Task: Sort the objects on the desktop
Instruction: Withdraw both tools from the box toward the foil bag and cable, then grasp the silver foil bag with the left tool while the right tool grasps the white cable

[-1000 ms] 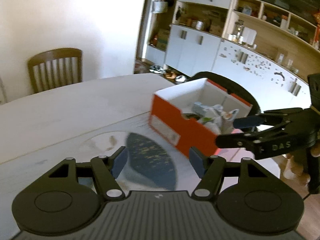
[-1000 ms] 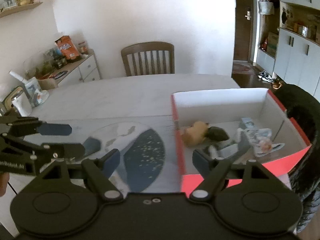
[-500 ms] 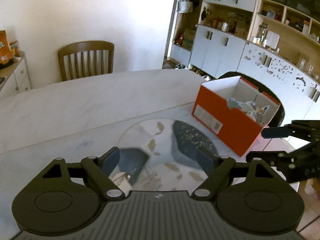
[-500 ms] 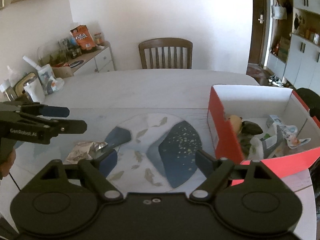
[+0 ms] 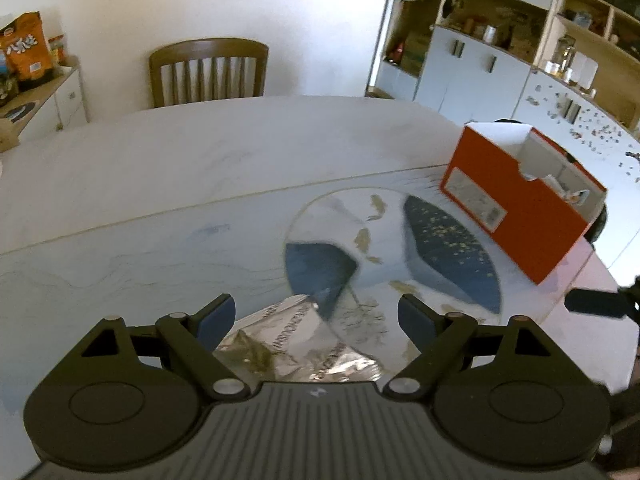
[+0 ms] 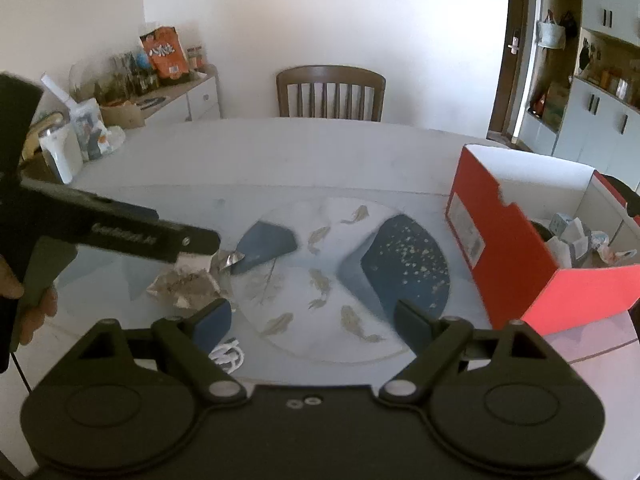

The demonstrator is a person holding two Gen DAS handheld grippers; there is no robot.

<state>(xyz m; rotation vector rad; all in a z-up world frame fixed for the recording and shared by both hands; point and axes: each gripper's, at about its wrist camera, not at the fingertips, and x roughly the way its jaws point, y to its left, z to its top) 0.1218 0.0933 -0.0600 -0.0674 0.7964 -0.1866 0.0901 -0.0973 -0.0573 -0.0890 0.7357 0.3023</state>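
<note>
A crumpled silver foil wrapper (image 5: pixel 296 344) lies on the white table, just below and between the fingers of my open left gripper (image 5: pixel 316 320). It also shows in the right wrist view (image 6: pixel 188 280), with the left gripper (image 6: pixel 196 246) hovering over it. My right gripper (image 6: pixel 312 320) is open and empty above the round fish-patterned mat (image 6: pixel 344 272). An orange-red cardboard box (image 6: pixel 516 252) holding several items stands at the right; it also shows in the left wrist view (image 5: pixel 516 204).
A small white cord (image 6: pixel 228 354) lies by my right gripper's left finger. A wooden chair (image 6: pixel 330 92) stands behind the table. A sideboard with snack bags and bottles (image 6: pixel 160 64) is at far left. Cabinets (image 5: pixel 480 68) line the right.
Both grippers have pulled back and swung left, away from the box. The left gripper now hangs over the foil wrapper, which has come into its view.
</note>
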